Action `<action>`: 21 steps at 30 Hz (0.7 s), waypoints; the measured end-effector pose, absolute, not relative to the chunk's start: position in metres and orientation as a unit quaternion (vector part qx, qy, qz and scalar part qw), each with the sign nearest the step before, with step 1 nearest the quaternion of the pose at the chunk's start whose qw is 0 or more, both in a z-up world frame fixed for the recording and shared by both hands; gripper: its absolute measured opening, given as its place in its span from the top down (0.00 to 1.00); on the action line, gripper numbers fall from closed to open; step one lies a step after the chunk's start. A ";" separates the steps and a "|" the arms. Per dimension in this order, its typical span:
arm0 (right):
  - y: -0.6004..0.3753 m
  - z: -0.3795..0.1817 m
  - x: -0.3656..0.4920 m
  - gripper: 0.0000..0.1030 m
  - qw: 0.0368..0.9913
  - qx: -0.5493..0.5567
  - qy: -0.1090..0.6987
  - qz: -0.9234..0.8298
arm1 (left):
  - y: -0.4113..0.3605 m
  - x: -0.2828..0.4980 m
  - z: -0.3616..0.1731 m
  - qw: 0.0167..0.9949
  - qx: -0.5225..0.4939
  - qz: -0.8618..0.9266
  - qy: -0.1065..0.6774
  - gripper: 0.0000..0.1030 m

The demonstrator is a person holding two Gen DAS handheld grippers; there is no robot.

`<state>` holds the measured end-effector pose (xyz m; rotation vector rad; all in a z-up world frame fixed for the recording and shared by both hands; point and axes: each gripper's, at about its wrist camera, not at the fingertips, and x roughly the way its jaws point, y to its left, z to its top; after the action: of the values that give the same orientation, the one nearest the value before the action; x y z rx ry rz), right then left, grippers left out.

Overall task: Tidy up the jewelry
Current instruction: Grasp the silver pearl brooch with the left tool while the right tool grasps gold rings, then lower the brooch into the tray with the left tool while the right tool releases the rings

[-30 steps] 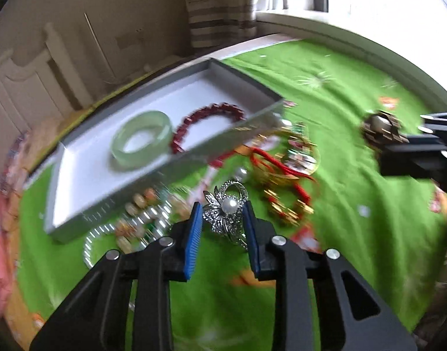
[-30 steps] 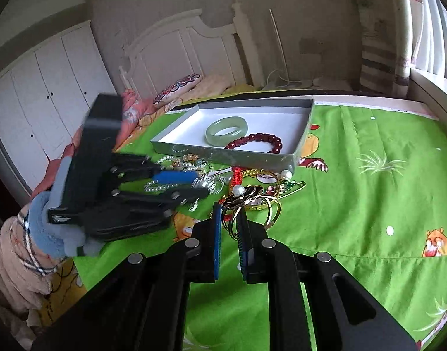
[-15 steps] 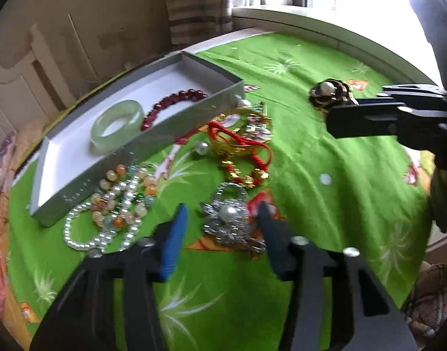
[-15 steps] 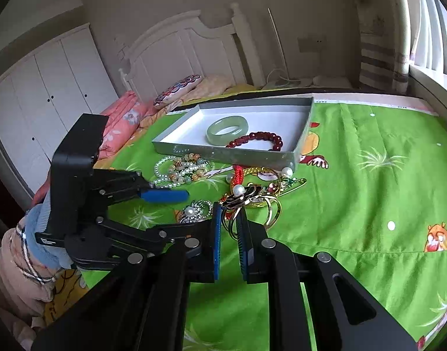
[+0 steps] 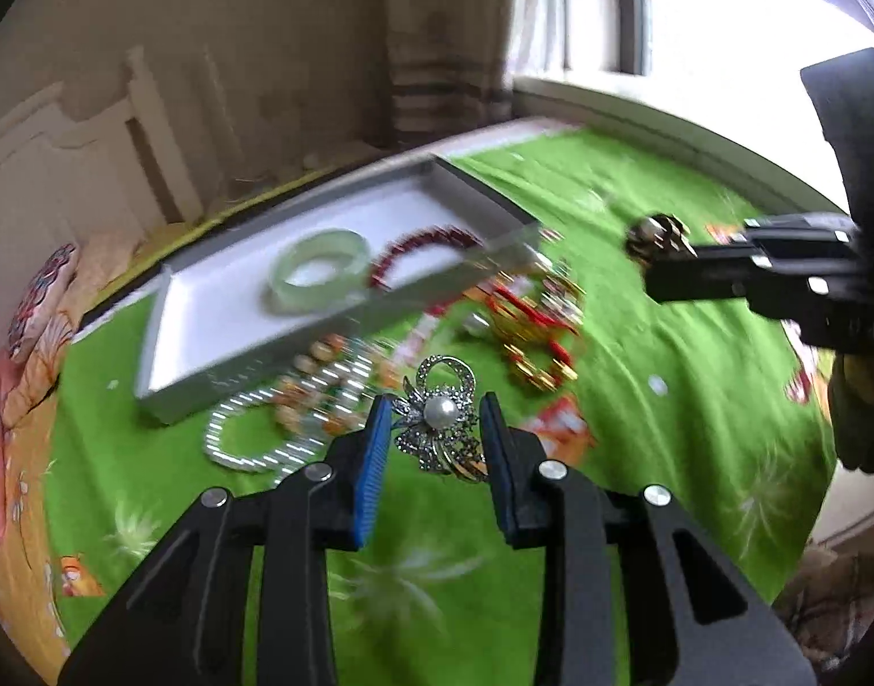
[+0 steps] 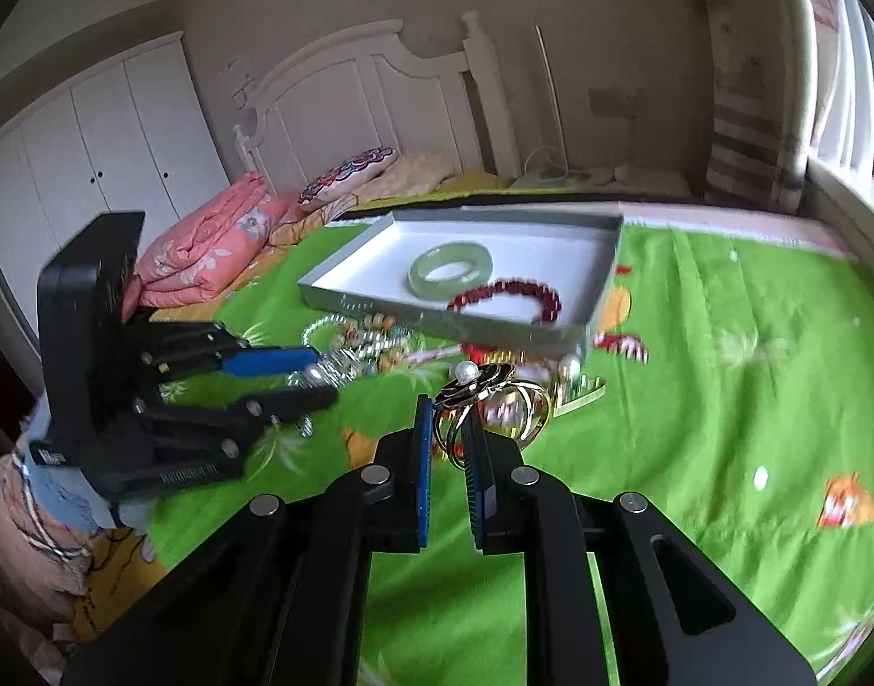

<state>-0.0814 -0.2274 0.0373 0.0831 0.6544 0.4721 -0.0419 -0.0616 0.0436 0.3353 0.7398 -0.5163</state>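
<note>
A grey tray (image 5: 208, 383) (image 6: 600, 297) lies on the green bedspread and holds a jade bangle (image 5: 320, 266) (image 6: 451, 268) and a red bead bracelet (image 5: 422, 248) (image 6: 508, 297). My left gripper (image 5: 437, 426) is shut on a silver pearl brooch (image 5: 440, 414) and holds it above the bead pile. My right gripper (image 6: 448, 434) is shut on a black-and-gold pearl brooch (image 6: 483, 383), also in the left wrist view (image 5: 657, 234), held above the bedspread in front of the tray.
Pearl and bead strands (image 5: 282, 423) (image 6: 357, 337) and red-and-gold jewelry (image 5: 534, 326) (image 6: 517, 406) lie loose beside the tray. A pink quilt (image 6: 208, 251) and pillow (image 6: 345, 174) sit by the headboard. A window ledge (image 5: 666, 126) runs along the bed's far side.
My left gripper was open around the silver brooch on the bedspread; it has closed on it and lifted it. My right gripper keeps its brooch.
</note>
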 end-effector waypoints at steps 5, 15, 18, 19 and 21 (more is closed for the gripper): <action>-0.216 0.052 -0.053 0.85 0.925 0.008 0.310 0.219 | -0.036 -0.005 0.061 0.901 0.113 -0.214 0.359 0.70; -0.203 0.053 0.038 0.85 0.926 -0.003 0.332 0.180 | -0.009 0.062 0.066 0.916 0.081 -0.143 0.366 0.70; -0.203 0.048 0.066 0.85 0.923 -0.002 0.348 0.163 | -0.005 0.077 0.063 0.917 0.081 -0.124 0.369 0.70; -0.202 0.046 0.074 0.85 0.921 0.000 0.355 0.161 | -0.005 0.084 0.061 0.917 0.079 -0.116 0.372 0.70; -0.200 0.042 0.089 0.85 0.918 0.006 0.366 0.155 | -0.005 0.097 0.059 0.917 0.070 -0.106 0.378 0.70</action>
<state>0.0886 -0.2002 0.0420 0.0114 0.7526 0.3184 0.0970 -0.0046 0.0586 0.1435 0.7785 -0.2177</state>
